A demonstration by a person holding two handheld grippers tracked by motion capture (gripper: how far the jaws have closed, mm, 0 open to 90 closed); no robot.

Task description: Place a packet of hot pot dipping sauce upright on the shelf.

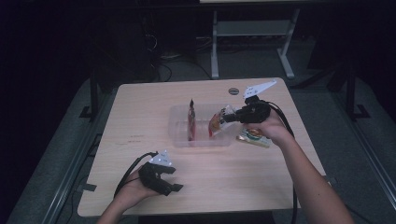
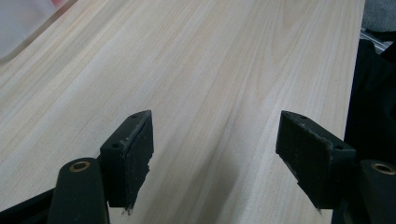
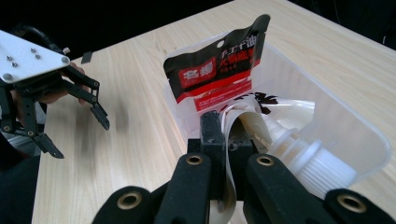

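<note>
So there's a clear plastic bin (image 1: pixel 180 135) sitting mid-bench, slightly toward the right side; standing up inside its left part is a red and black snack packet (image 1: pixel 191 119), upright and leaning on the wall, with white Chinese characters on a black band up top and small white print on the red part below; too small for me to read any of it properly. The right gripper (image 1: pixel 229 115) is over the right end of the bin with its jaws pinched tight on a white spouted pouch (image 1: pixel 217 122); from the right gripper view you can see the pouch (image 3: pixel 261 126) has a ribbed white screw cap near the jaws and some dark red print on its face, and it's hanging down into the bin next to the packet (image 3: pixel 219 70); can't tell if its bottom touches the bin floor. Just outside the bin's right end, lying flat on the bench (image 1: pixel 140 112), is a small yellowish packet (image 1: pixel 252 137) with a round green and red design; label not readable. The left gripper (image 1: pixel 170 183) is down by the near edge of the bench, well apart from the bin; jaws spread wide, nothing between them, just bare wood under it.
</note>
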